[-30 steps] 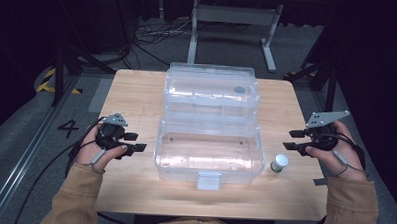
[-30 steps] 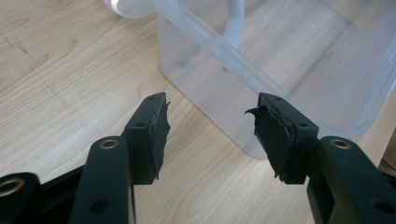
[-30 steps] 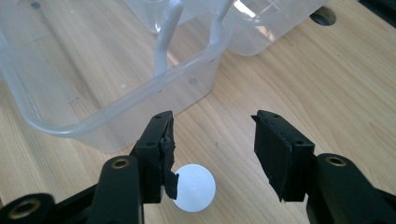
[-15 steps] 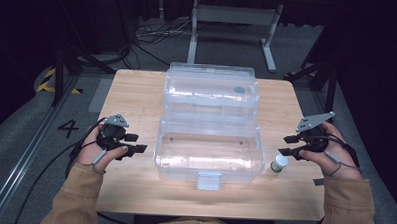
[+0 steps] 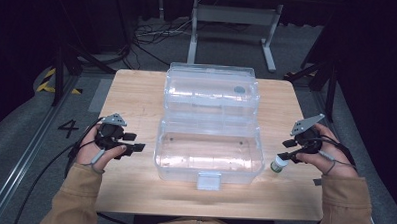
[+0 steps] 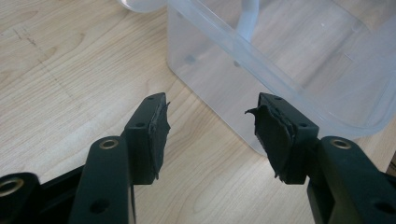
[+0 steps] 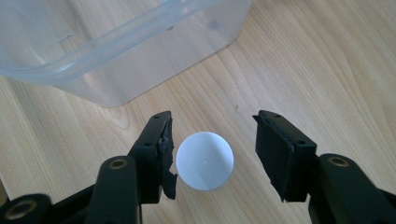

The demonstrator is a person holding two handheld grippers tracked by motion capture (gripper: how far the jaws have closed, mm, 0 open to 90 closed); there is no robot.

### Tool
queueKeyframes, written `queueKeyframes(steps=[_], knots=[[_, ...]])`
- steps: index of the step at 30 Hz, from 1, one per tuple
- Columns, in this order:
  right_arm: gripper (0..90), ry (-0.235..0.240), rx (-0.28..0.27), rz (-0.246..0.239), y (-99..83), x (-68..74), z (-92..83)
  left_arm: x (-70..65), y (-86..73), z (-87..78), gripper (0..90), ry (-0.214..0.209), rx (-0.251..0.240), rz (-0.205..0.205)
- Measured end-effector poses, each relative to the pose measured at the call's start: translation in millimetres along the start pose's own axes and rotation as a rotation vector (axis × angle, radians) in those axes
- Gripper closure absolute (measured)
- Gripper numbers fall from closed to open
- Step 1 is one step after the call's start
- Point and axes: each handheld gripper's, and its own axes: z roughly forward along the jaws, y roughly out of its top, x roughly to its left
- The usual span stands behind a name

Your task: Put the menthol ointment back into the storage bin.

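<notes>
Small white-capped bottle point(image 7: 204, 160) upright on counter point(image 5: 137, 95) just right of clear box point(image 5: 208, 152), between spread jaws of right tool point(image 7: 212, 144); left tool point(image 6: 208, 128) spread, empty; likely light, stiff, tippable, best pinched across cap sides.

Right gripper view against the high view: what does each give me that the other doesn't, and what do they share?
Right gripper view alone: the right gripper has its jaws open on either side of the white cap, seen from above, not yet closed.

High view alone: the left gripper, the open lid, the front latch, and the bottle's greenish body.

Both: the bottle beside the clear bin on the wooden table.
</notes>
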Motion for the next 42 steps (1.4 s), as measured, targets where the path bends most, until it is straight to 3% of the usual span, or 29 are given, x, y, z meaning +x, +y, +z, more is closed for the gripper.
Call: queueKeyframes(steps=[18, 42], knots=[[41.8, 0.027, 0.074, 0.019, -4.8, -4.5, 18.8, 3.3, -1.9, 0.1, 44.9, 0.003, 0.001, -0.017], [42.1, 0.065, 0.164, 0.001, -7.5, -4.3, 35.1, 5.6, -2.8, 0.8, 44.1, 0.005, 0.008, -0.013]])
